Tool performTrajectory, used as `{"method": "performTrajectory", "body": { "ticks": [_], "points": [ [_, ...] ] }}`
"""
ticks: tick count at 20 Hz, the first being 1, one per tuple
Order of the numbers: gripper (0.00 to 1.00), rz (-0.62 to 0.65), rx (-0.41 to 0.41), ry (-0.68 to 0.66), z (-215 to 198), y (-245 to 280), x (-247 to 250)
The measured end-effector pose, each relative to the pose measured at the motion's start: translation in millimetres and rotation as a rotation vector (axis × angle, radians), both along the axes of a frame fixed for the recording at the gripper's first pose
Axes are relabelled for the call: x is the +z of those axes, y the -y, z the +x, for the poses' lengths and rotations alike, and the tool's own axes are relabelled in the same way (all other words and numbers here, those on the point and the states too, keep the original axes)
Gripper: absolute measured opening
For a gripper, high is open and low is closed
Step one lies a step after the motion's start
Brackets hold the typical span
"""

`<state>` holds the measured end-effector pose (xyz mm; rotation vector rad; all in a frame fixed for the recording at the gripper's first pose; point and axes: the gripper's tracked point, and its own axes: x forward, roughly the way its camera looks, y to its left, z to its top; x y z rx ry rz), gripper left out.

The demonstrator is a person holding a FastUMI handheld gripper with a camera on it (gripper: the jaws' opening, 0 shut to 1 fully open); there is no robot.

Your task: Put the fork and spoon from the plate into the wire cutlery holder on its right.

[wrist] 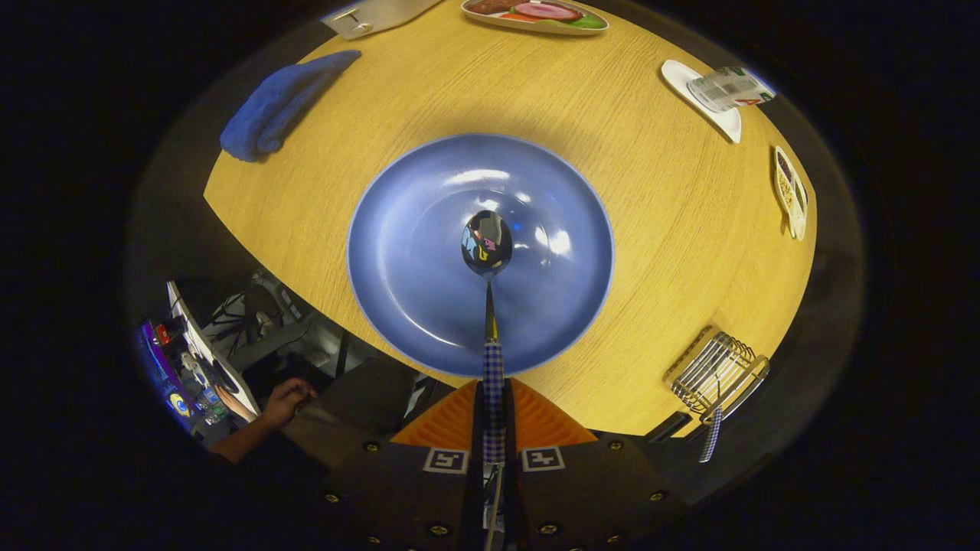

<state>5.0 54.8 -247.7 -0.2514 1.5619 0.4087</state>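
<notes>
The hand-held gripper (494, 417) is closed tight on the checked blue-and-white handle of a shiny metal spoon (488, 252), both fingers (459, 425) pressing on the handle from either side with no gap left between them. The spoon sticks straight out ahead of the fingers, its polished bowl over the middle of a round, glossy blue plate (406, 252); whether the bowl touches the plate or sits just above it I cannot tell. The plate rests on a light wooden table (628, 229) and reaches almost to the fingertips. Off to the right of the plate, near the table's edge, stands a wire cutlery holder (716, 371) of thin metal bars, and a utensil with the same checked handle (712, 432) already stands in it, handle poking out toward the gripper; its head is hidden among the wires, so I take it for the fork without seeing the tines. Beyond the plate on the left lies a crumpled blue cloth (279, 103). At the far side of the table is an oval dish of food (536, 14), and to the right a small white dish (716, 111) with a labelled container lying on it, plus a small divided snack tray (790, 191). Below the table's left edge a person's hand (287, 398) rests near a cluttered desk.
</notes>
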Motion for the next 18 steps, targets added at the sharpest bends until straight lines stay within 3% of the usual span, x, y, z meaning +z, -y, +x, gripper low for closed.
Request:
{"method": "performTrajectory", "body": {
  "ticks": [2, 3, 11, 18],
  "points": [
    [0.11, 0.035, -0.016, 0.032, 5, 0, 0],
    [0.01, 0.023, -0.008, 0.03, 5, 5, -1],
    [0.01, 0.04, 0.015, -0.008, -21, 38, 26],
    [0.01, 0.053, -0.052, -0.032, -35, 94, 58]
  ]
}}
